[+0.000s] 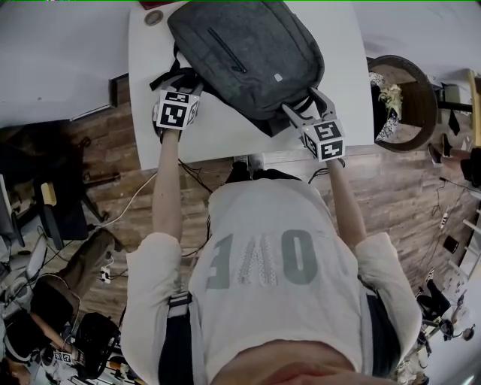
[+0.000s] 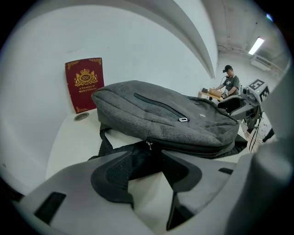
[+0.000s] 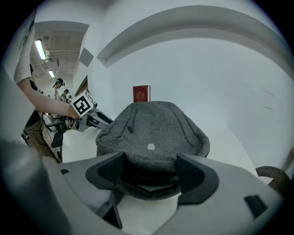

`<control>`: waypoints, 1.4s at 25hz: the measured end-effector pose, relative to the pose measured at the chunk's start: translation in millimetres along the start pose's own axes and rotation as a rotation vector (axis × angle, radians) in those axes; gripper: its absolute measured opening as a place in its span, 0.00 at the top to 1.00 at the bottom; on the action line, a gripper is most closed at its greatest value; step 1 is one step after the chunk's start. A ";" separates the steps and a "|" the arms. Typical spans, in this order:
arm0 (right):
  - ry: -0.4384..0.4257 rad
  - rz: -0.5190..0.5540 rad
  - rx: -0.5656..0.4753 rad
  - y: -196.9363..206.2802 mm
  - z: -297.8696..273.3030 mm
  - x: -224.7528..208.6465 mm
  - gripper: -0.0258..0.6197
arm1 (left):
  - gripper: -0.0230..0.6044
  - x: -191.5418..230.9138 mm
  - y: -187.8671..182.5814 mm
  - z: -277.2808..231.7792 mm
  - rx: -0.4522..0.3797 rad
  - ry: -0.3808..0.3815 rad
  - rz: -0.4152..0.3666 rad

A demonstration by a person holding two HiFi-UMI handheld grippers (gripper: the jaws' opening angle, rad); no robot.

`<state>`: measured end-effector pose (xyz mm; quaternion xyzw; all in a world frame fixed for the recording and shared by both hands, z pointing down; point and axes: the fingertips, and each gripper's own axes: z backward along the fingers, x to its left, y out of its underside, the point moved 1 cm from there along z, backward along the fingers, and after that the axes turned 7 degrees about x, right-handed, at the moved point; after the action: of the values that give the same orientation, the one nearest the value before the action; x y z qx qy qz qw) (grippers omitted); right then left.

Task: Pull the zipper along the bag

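Note:
A grey backpack [image 1: 248, 53] lies flat on the white table [image 1: 218, 143]. In the left gripper view the backpack [image 2: 161, 119] shows its main zipper along the near side, with the small metal zipper pull [image 2: 148, 144] just beyond the jaws. My left gripper [image 2: 147, 167] is at the bag's left side [image 1: 183, 81], jaws about half apart, with black strap fabric [image 2: 138, 160] lying between them. My right gripper [image 1: 307, 105] sits at the bag's near right corner. In its own view the right gripper [image 3: 150, 172] has its jaws closed on the backpack's [image 3: 156, 128] bottom edge.
A red book [image 2: 84, 84] stands against the wall behind the bag, with a round cap [image 1: 154, 17] in the tabletop beside it. A dark round stand with flowers [image 1: 402, 90] is right of the table. Cables and chairs crowd the wooden floor at left.

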<state>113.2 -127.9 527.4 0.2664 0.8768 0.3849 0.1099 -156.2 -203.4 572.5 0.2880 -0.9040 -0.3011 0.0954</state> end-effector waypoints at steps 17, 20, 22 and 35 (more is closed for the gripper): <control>0.011 -0.008 -0.001 -4.5 1.5 2.0 0.40 | 0.86 -12.0 -11.1 -2.8 -0.006 0.075 -0.088; 0.007 -0.007 -0.002 -1.7 -0.8 0.5 0.40 | 0.90 -8.1 -8.6 -4.1 -0.003 0.104 -0.043; 0.005 -0.006 -0.005 -0.4 -0.5 0.6 0.40 | 0.92 -6.3 -6.7 -3.5 0.009 0.107 -0.020; -0.065 0.073 0.007 -5.5 3.3 4.2 0.40 | 0.92 -4.5 -4.1 0.0 0.120 -0.011 -0.241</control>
<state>108.9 -126.6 521.2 0.3108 0.8639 0.3766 0.1234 -150.6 -203.4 570.1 0.3981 -0.8798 -0.2572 0.0362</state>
